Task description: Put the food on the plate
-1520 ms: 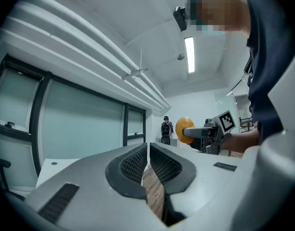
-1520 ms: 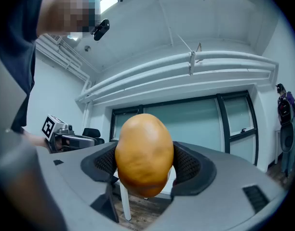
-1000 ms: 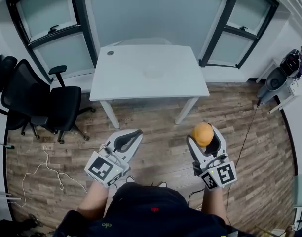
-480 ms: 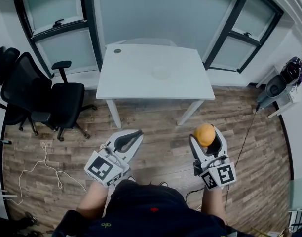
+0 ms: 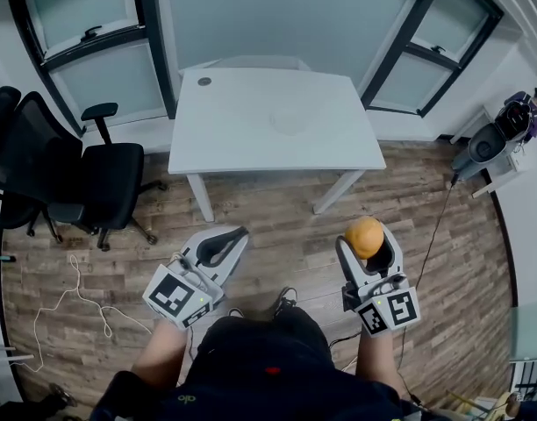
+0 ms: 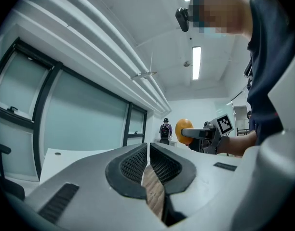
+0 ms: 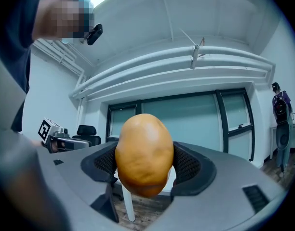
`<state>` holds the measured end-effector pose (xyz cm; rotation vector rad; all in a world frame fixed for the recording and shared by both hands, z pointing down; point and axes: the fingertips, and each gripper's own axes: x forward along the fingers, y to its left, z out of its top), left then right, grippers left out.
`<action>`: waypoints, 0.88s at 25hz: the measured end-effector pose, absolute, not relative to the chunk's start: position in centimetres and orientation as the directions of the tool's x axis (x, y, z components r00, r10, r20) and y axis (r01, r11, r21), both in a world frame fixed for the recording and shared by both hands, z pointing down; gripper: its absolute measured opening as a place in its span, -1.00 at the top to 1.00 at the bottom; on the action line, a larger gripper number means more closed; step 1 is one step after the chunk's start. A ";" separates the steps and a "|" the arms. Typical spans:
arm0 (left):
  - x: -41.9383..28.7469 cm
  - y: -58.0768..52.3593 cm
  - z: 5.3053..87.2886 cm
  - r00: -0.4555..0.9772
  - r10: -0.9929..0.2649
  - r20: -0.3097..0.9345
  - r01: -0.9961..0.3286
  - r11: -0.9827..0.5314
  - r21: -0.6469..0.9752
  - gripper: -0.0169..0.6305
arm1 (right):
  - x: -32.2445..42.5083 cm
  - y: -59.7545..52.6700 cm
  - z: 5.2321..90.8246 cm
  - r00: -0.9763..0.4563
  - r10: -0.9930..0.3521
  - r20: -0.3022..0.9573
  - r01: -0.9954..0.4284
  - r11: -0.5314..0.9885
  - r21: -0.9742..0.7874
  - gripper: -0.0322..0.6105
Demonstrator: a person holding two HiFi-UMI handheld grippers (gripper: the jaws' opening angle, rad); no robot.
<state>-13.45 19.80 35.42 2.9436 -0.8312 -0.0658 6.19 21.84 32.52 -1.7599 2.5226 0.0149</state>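
A pale round plate lies faintly visible on the white table ahead of me. My right gripper is held over the wooden floor, well short of the table, shut on an orange-brown rounded piece of food. In the right gripper view the food fills the space between the black pads. My left gripper hovers beside it, shut and empty. The left gripper view has its jaws pressed together, with the food off to the right.
Black office chairs stand left of the table. A small dark disc sits at the table's far left corner. A cable trails on the floor at left. Equipment stands at the right wall. Windows run behind the table.
The view has shifted a little and a shoe now shows between the grippers. Both grippers keep their pose, the right one still holding the food.
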 end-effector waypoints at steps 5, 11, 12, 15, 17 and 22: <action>-11.3 16.0 35.0 0.856 -0.517 -0.024 -0.514 -0.854 0.084 0.84 | 8.7 18.4 32.2 -0.320 -0.943 -0.088 -0.945 0.325 -0.045 -0.18; -6.8 10.5 34.4 0.841 -0.542 -0.008 -0.540 -0.839 0.061 0.84 | 13.6 12.7 32.3 -0.338 -0.936 -0.094 -0.936 0.345 -0.065 -0.18; -6.1 9.5 34.3 0.837 -0.547 -0.006 -0.546 -0.836 0.058 0.84 | 14.3 11.5 32.1 -0.345 -0.933 -0.098 -0.934 0.352 -0.062 -0.18; -3.3 6.9 34.3 0.824 -0.567 0.004 -0.566 -0.823 0.052 0.84 | 16.8 8.4 32.0 -0.373 -0.921 -0.111 -0.923 0.380 -0.060 -0.18; -1.2 5.4 34.2 0.815 -0.580 0.012 -0.580 -0.814 0.046 0.84 | 18.8 6.5 32.2 -0.392 -0.914 -0.110 -0.914 0.400 -0.068 -0.18; 2.8 1.7 34.4 0.770 -0.637 0.039 -0.638 -0.769 0.025 0.84 | 23.3 1.7 33.2 -0.438 -0.892 -0.113 -0.888 0.449 -0.095 -0.18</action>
